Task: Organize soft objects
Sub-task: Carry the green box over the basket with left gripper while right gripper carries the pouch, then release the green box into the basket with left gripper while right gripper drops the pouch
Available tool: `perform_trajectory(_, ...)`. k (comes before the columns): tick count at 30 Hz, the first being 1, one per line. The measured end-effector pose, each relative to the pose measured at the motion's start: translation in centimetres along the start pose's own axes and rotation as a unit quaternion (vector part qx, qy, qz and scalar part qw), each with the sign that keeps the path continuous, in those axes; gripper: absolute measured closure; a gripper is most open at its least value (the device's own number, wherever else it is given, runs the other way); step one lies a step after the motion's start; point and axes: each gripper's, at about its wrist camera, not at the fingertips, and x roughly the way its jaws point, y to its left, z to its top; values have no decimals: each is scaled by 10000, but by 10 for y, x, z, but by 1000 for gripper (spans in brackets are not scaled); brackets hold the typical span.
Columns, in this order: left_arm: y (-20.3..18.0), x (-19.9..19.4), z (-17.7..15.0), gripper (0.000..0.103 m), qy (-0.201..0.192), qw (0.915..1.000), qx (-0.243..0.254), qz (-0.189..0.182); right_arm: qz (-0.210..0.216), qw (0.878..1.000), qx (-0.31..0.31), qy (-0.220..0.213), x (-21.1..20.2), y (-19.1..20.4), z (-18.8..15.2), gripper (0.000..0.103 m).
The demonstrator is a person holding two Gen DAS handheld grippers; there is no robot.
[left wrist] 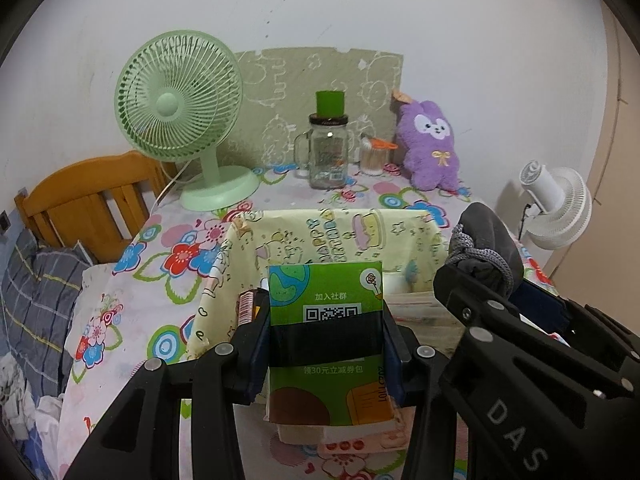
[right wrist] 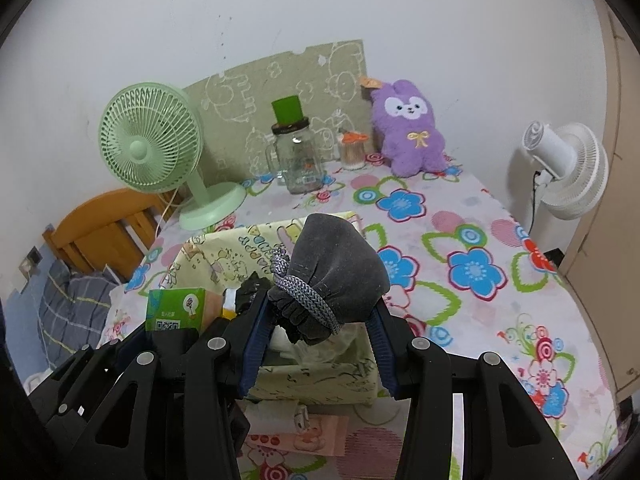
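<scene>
left hand-held gripper [left wrist: 326, 344]: clamped on green tissue pack [left wrist: 326, 300], above yellow fabric bin [left wrist: 240, 248] | right hand-held gripper [right wrist: 320, 320]: holding grey pouch [right wrist: 336, 264] over bin | floral surface [right wrist: 460, 240]

A white wall [left wrist: 360, 8] is backing the flower-patterned tabletop [right wrist: 460, 240]. A wooden headboard [left wrist: 80, 200] is standing at left; a white fan [right wrist: 568, 168] is standing at right.

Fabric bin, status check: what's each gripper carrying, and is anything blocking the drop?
Left gripper shut on green tissue pack. Right gripper shut on grey drawstring pouch. Both above the yellow fabric bin. Bin partly filled; nothing blocking.
</scene>
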Motion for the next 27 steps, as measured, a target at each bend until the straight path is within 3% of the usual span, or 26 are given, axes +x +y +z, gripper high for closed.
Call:
perform_trajectory(10, 9, 17, 11, 55, 5, 10000, -39, 76, 107, 9999, -40, 41, 22, 8, 11, 52)
perform_trajectory(20, 11, 34, 26, 52, 13, 9999, -66, -131, 121, 9999, -26, -43, 34, 8, 27, 52)
perform_trajectory(24, 15, 43, 25, 33, 173, 9996, -128, -188, 133, 9999, -45, 9, 39, 9, 27, 53)
perform_trajectory(27, 20, 48, 25, 26, 267, 9993, -216, -168, 163, 9998, -134, 18, 43, 13, 27, 53)
